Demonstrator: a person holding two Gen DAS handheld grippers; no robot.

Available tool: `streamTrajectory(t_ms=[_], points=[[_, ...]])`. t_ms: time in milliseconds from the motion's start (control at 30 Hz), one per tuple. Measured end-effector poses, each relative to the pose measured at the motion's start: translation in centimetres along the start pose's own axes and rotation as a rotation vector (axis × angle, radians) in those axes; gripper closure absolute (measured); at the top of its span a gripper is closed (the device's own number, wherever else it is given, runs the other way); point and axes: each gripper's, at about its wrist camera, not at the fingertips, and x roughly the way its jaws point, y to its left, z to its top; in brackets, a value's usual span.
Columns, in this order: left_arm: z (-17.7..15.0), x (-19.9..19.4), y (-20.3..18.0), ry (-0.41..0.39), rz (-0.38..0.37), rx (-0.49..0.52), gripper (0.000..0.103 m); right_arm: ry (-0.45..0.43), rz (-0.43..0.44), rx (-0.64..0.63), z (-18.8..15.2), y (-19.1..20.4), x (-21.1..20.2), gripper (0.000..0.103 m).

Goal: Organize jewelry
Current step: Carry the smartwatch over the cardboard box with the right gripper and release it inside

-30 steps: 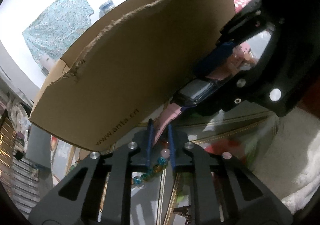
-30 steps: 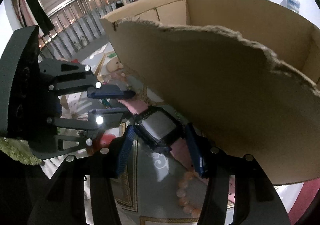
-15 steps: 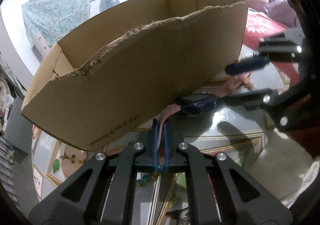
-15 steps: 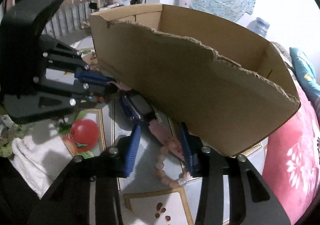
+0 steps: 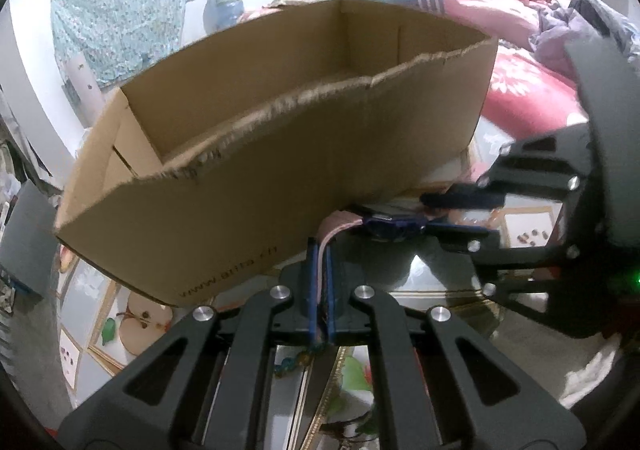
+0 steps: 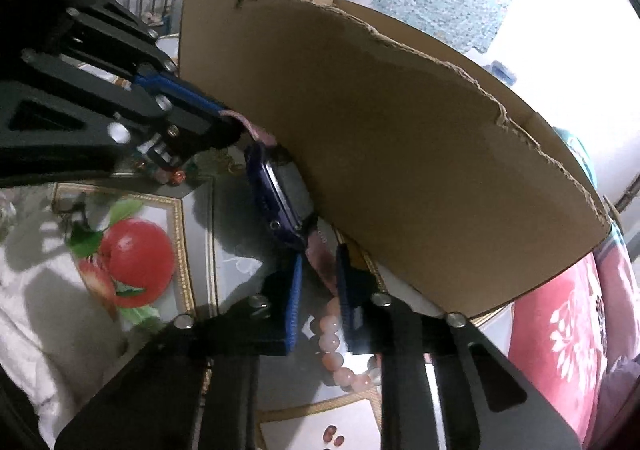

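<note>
**Watch stretched between two tongs beside the box**

A smartwatch with a dark blue case and pale pink strap (image 6: 280, 202) hangs just above the glossy, fruit-printed tabletop (image 6: 192, 234), close against the outer wall of the open brown cardboard box with a torn rim (image 5: 280, 178). The left tongs (image 5: 320, 290) are clamped tight on one end of the strap. The right tongs (image 6: 318, 290) are closing around the other end, which lies between their blue pads; whether they press it yet I cannot tell. Holding both ends probably keeps the floppy strap straight so the watch can be lifted over the torn wall into the box.

The left wrist view looks over the rim and shows what is visible of the box's interior bare; it also catches a few greenish beads (image 5: 296, 360) under the tongs. Only the right wrist view shows the watch face edge-on and a bracelet of round peach-pink beads (image 6: 336, 354) lying on the tabletop beneath the right tongs, yet to be sorted.
</note>
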Motion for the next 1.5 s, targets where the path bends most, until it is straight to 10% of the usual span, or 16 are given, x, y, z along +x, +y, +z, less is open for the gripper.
streamTrajectory(t_ms=[600, 1033, 1500], points=[[1.8, -8.0, -0.7, -0.145, 0.098, 0.052, 0.101, -0.251, -0.077, 0.191, 0.5, 0.0, -6.4, 0.098], [6.0, -13.3, 2.9, -0.301, 0.078, -0.027, 0.101, -0.342, -0.037, 0.151, 8.9, -4.5, -10.1, 0.099], [12.1, 2.1, 14.5, 0.134, -0.128, -0.318, 0.101, 0.283, 0.442, 0.247, 17.8, -13.6, 7.8, 0.099]])
